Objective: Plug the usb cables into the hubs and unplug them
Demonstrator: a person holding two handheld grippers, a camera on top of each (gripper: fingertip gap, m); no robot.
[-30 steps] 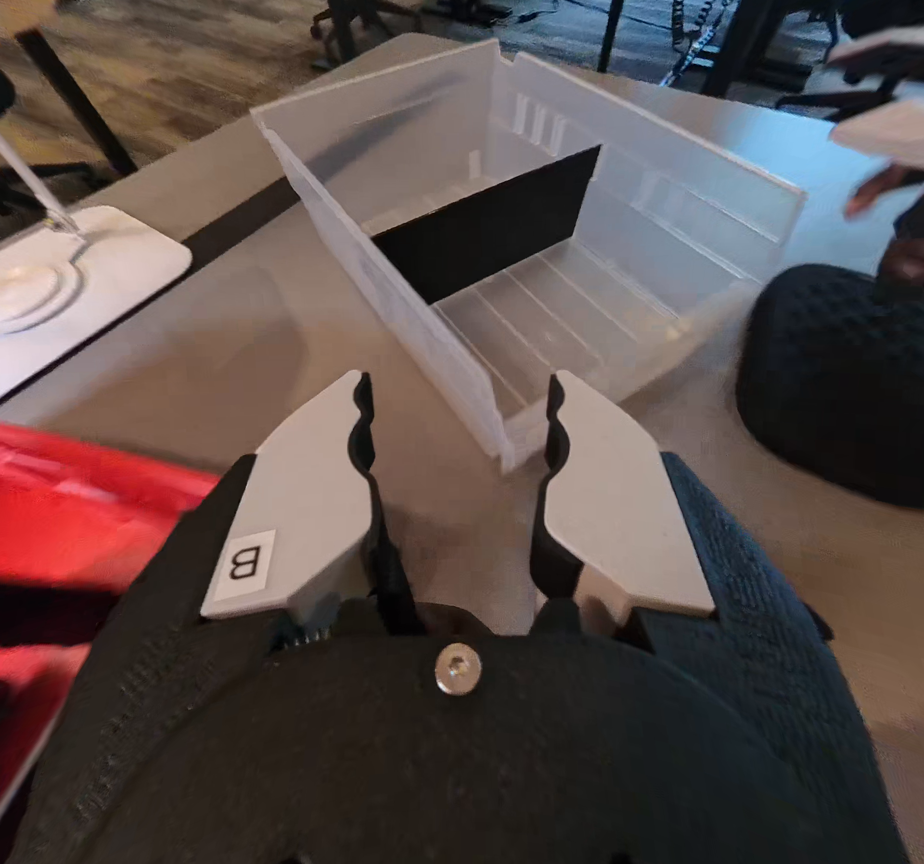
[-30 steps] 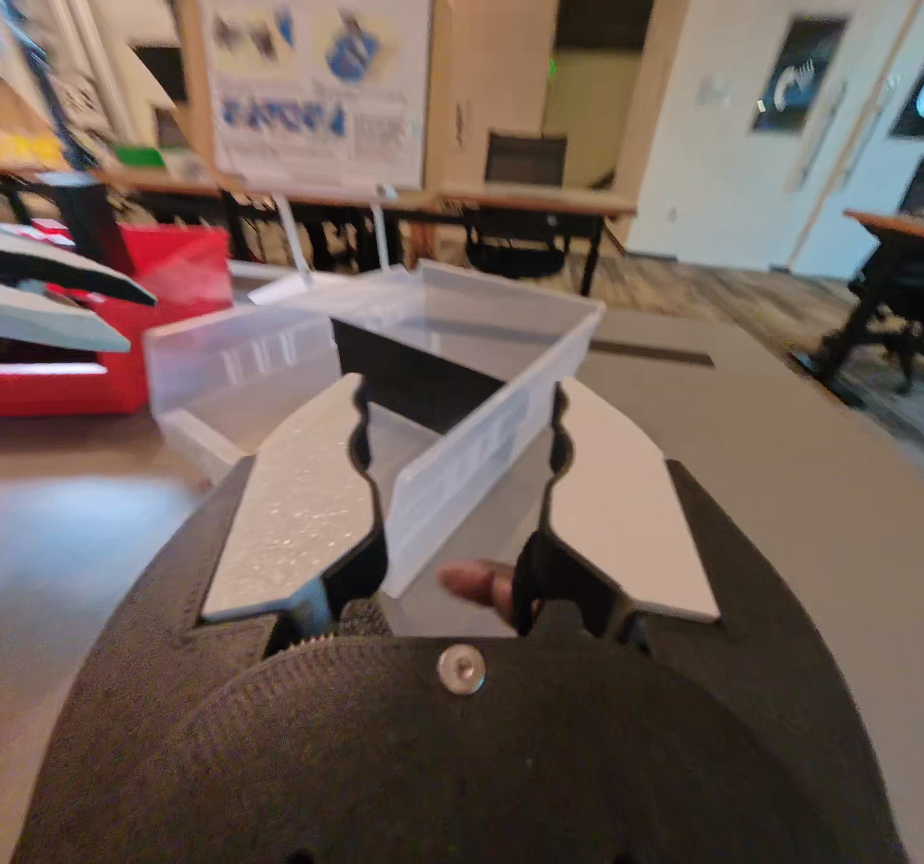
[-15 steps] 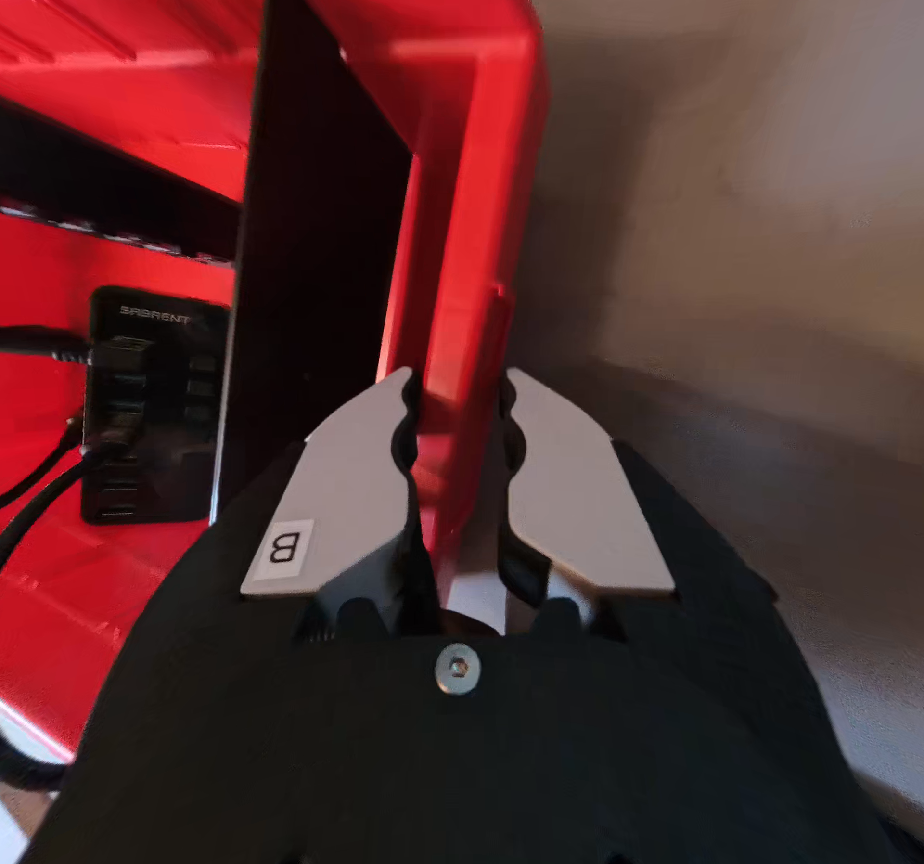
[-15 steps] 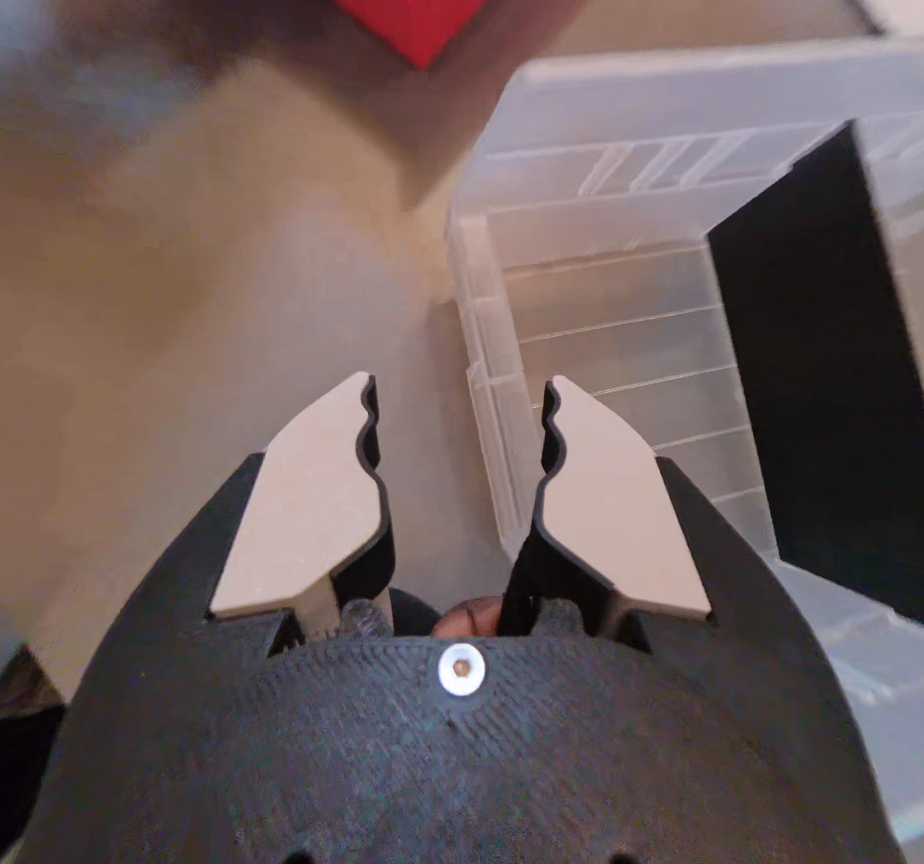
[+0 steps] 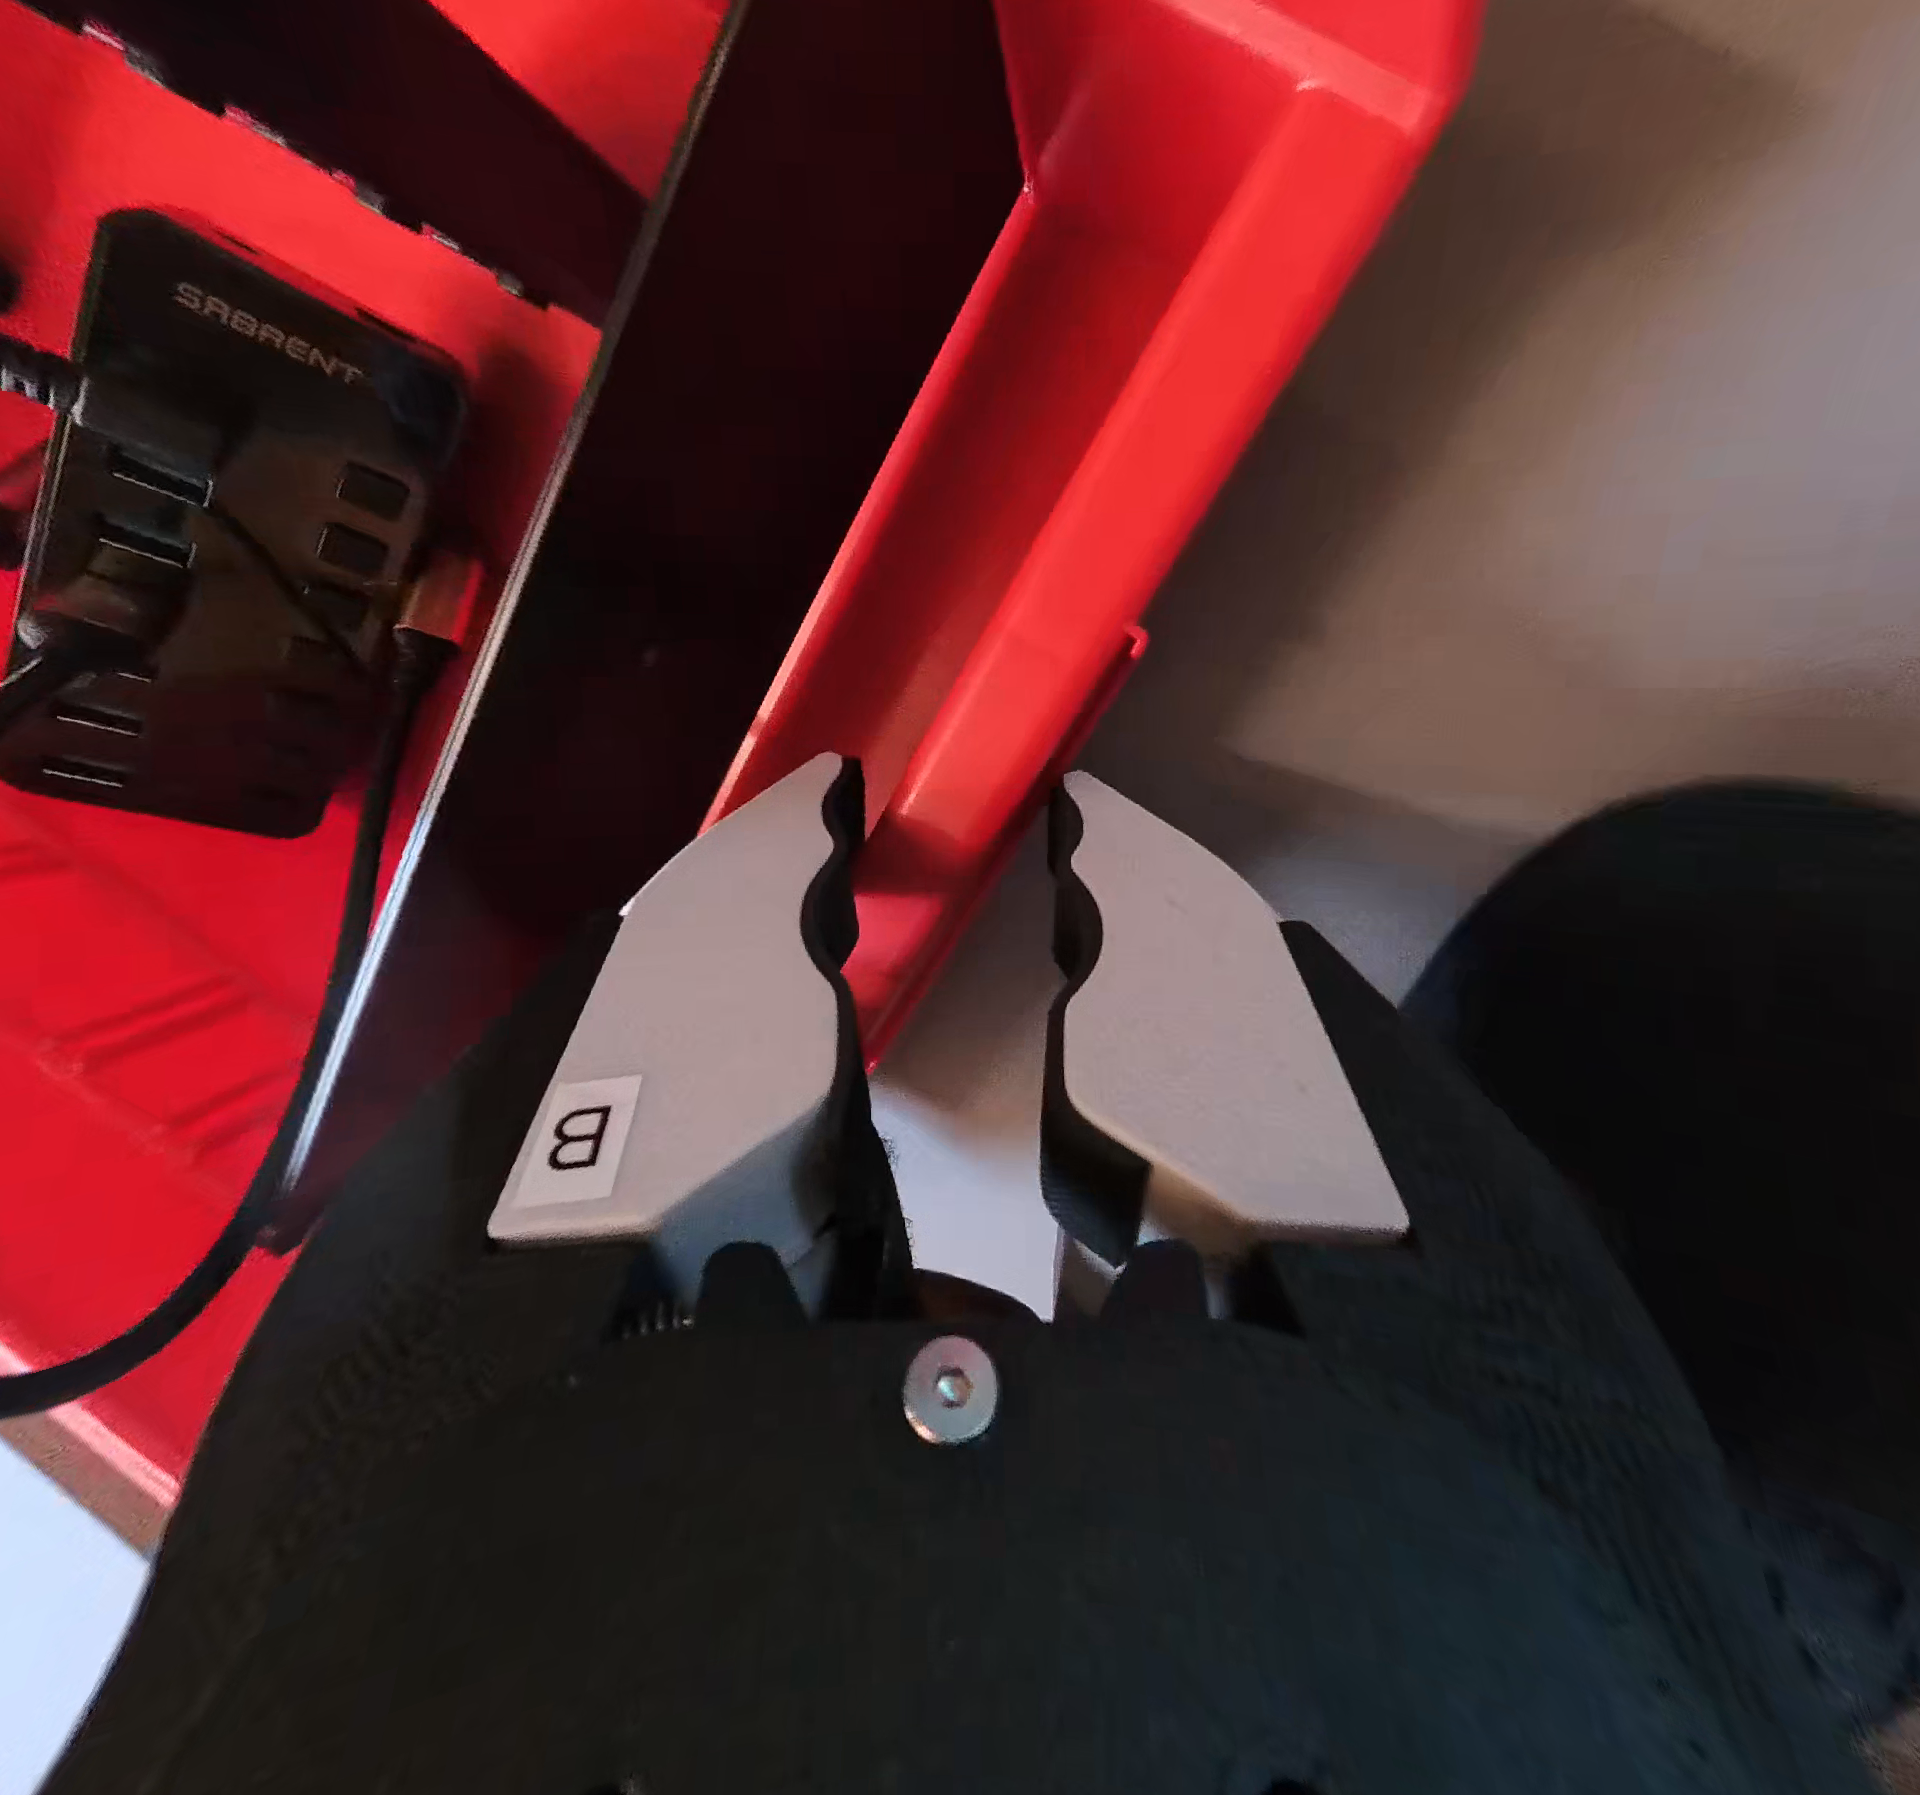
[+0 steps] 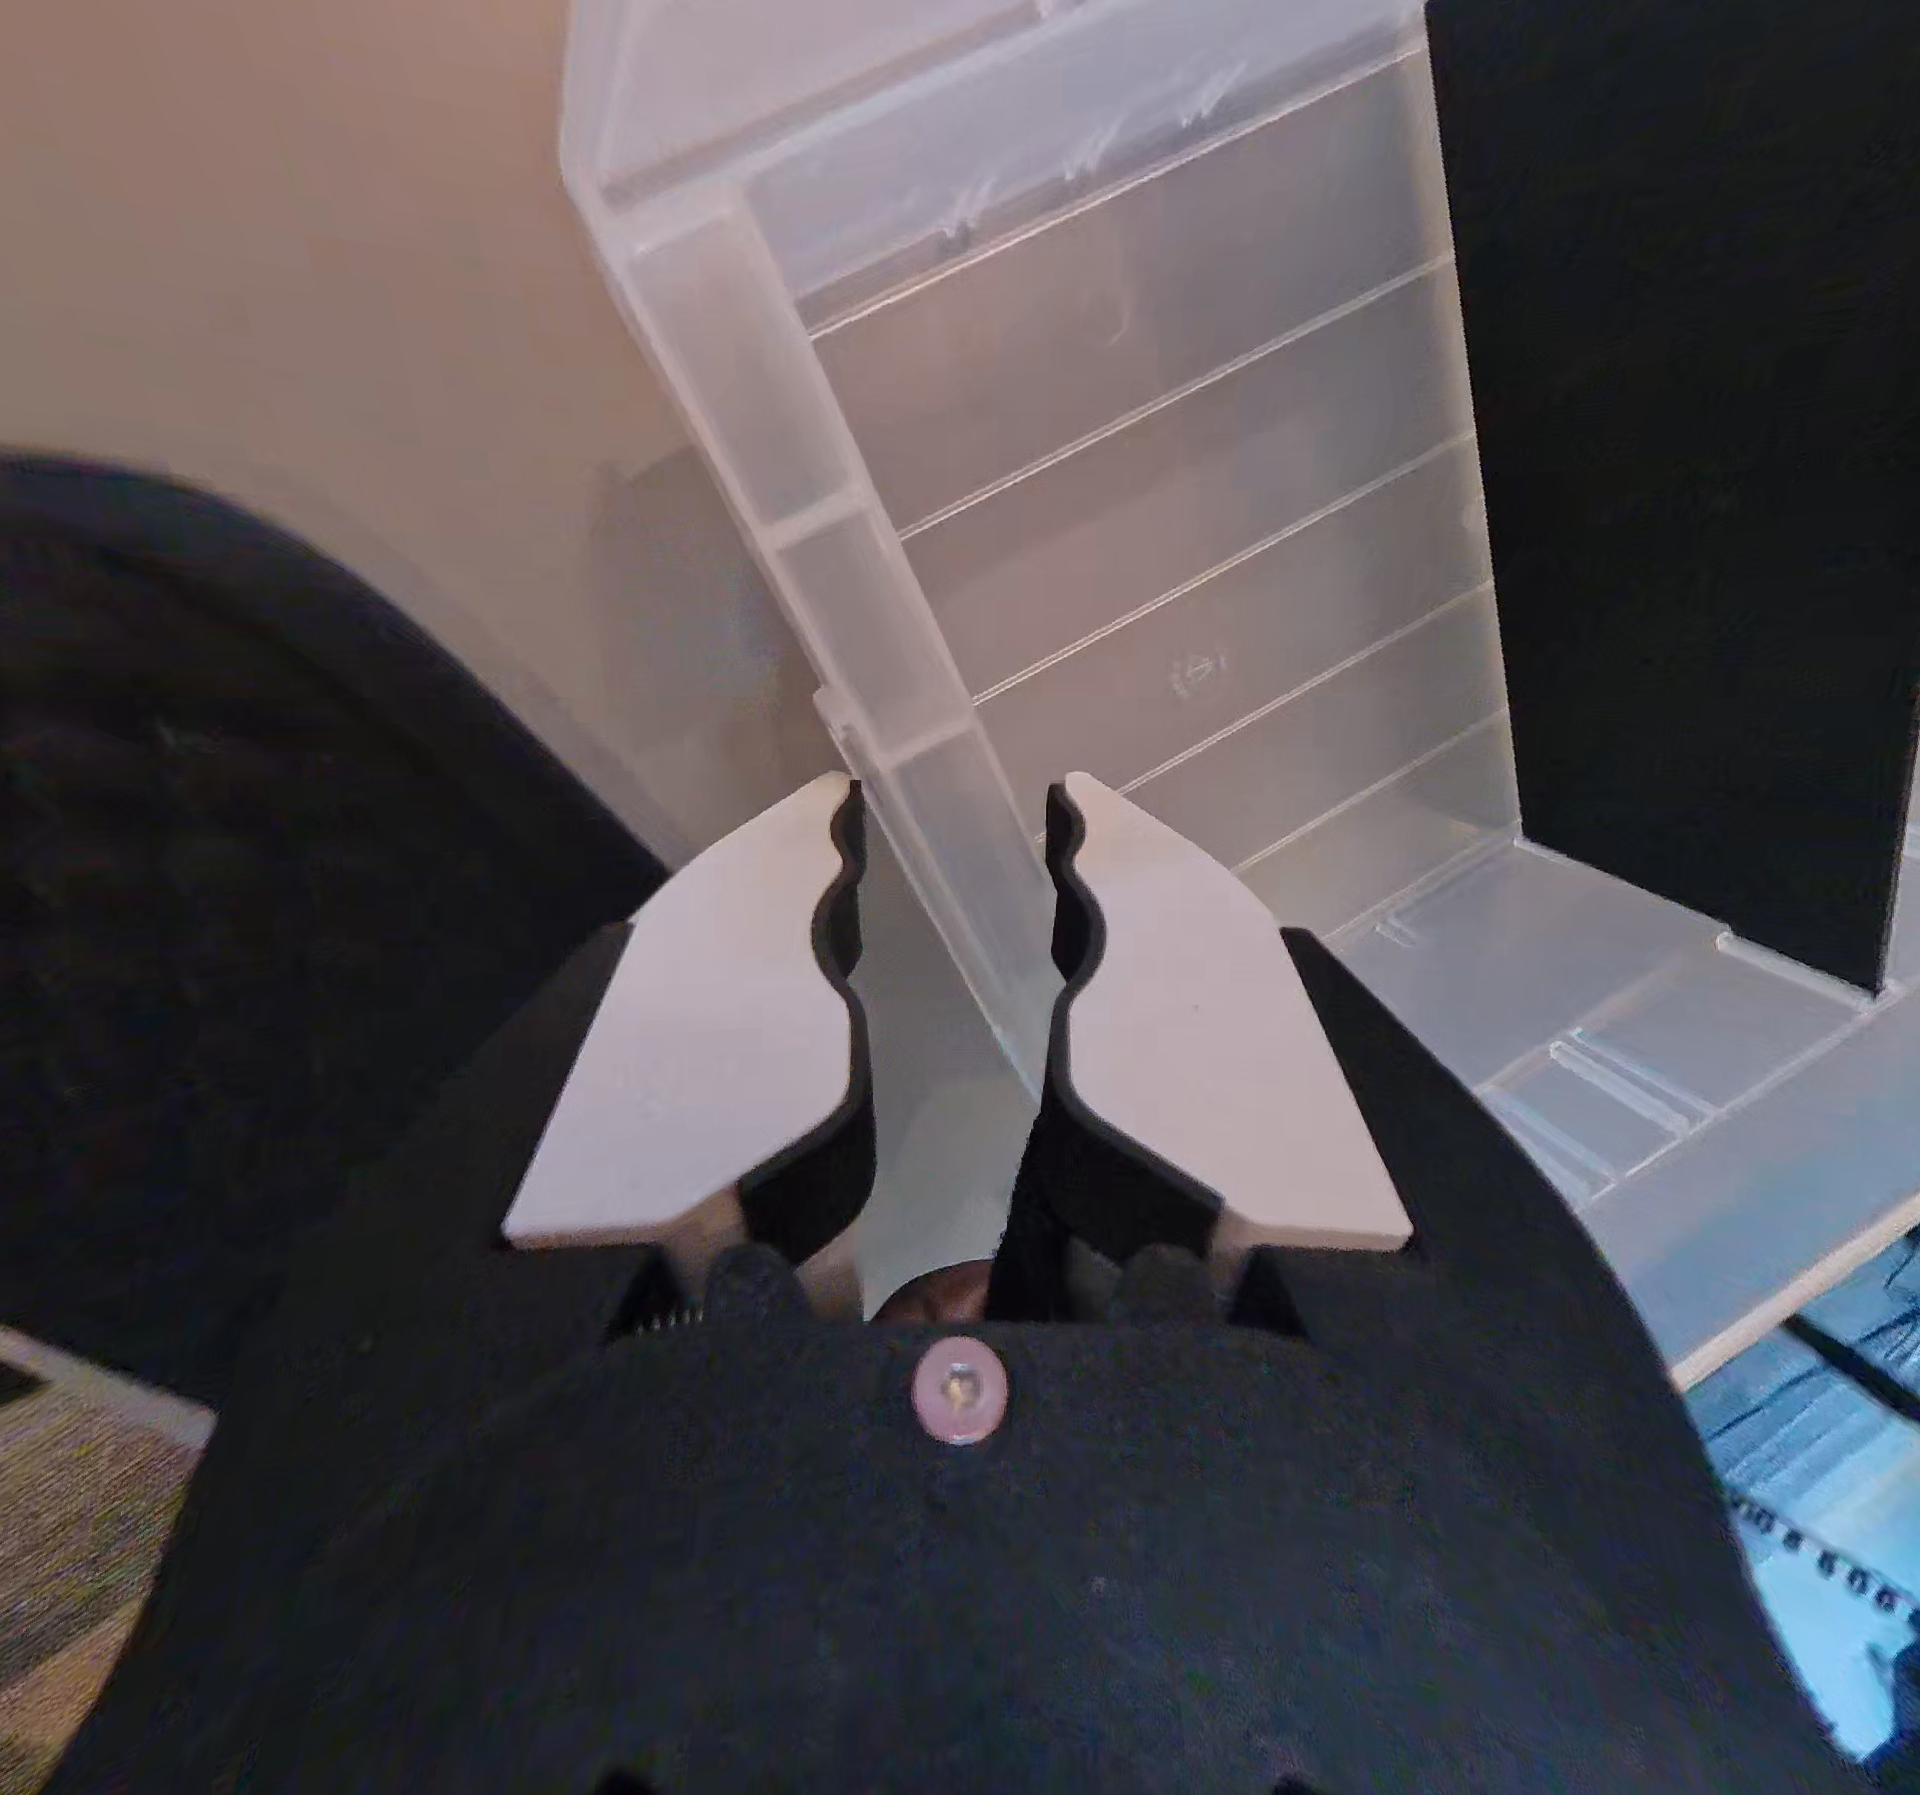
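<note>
A black USB hub (image 5: 239, 519) lies in a red bin (image 5: 1195, 395) at the left of the left wrist view, with black cables (image 5: 353, 914) plugged into it. A black divider (image 5: 748, 395) splits the red bin. My left gripper (image 5: 951, 789) is shut on the red bin's front wall (image 5: 914, 904), one finger inside and one outside. In the right wrist view, my right gripper (image 6: 951, 795) is shut on the side wall (image 6: 831, 457) of a clear plastic bin. That bin has a black divider (image 6: 1683, 395) and shows nothing inside it.
Both bins stand on a beige table (image 5: 1610, 498), which also shows in the right wrist view (image 6: 312, 187). The other gripper's black body fills the lower right of the left wrist view (image 5: 1683, 1174) and the left of the right wrist view (image 6: 208, 810). The table edge (image 6: 1766, 1298) is at lower right. My hands' fingertips stand some 50 cm from each other.
One second ago both grippers hovered open. The left one had clamped the red bin's wall by half a second ago and has since swung round. The right gripper dropped and closed on the clear bin's wall.
</note>
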